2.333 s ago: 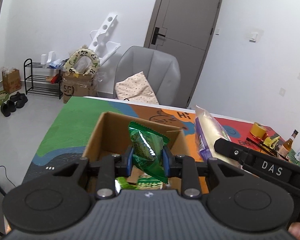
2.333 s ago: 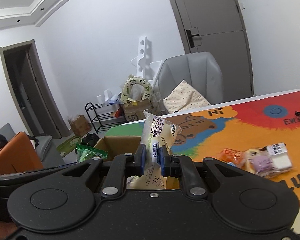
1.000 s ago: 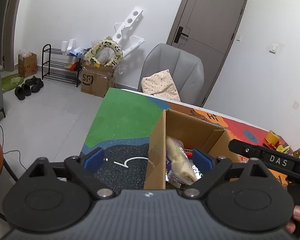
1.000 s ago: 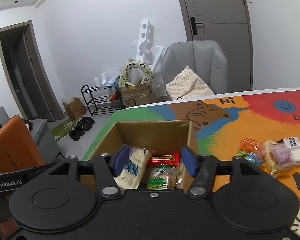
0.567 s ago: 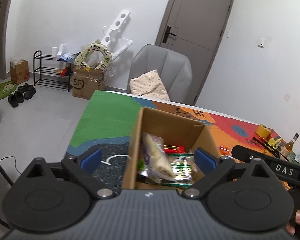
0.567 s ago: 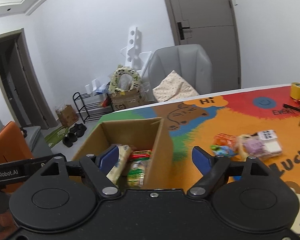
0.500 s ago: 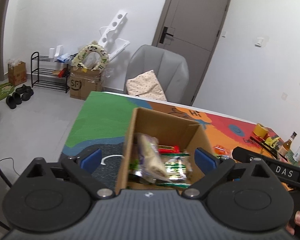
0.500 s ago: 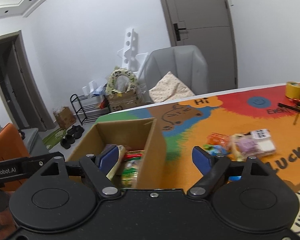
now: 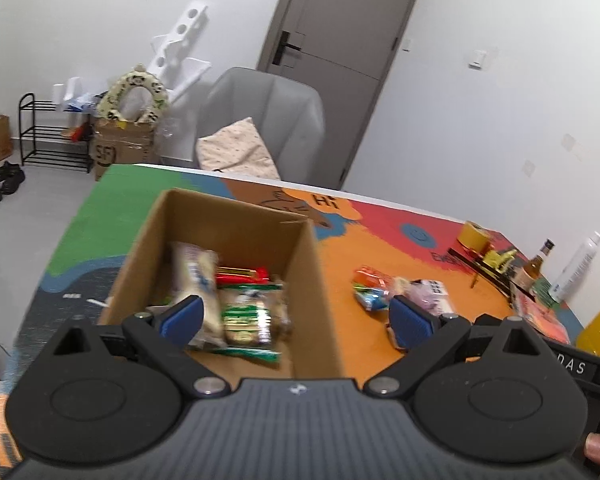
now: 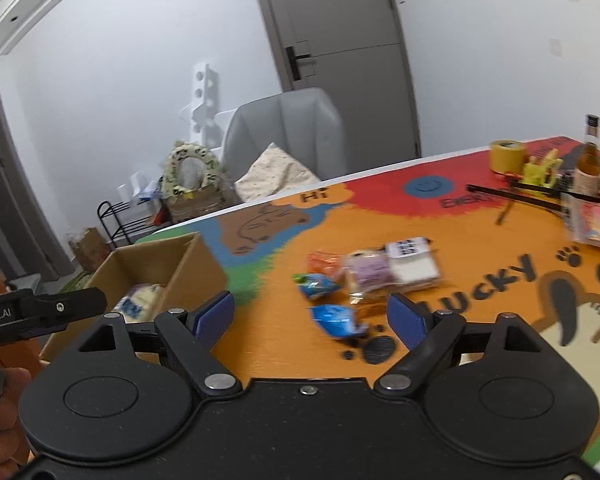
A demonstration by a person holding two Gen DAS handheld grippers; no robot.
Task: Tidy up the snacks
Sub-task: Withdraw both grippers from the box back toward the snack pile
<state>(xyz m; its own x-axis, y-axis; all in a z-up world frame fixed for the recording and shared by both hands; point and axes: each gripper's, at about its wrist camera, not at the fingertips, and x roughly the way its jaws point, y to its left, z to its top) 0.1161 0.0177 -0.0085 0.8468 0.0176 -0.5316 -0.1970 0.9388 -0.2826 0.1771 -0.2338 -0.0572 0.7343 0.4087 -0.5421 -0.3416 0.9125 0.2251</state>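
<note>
matt cardboard box, glossy plastic snack packets

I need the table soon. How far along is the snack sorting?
Several packets already lie in the cardboard box. Nothing is in hand: the left gripper and right gripper are both open and empty. Still loose on the table: the blue packets, an orange packet and the wrapped pastries.

An open cardboard box with snack packets in it stands near the table's left edge, a loose cluster of snacks lies right of it toward the middle, and a tape roll and a bottle stand by the far right corner
</note>
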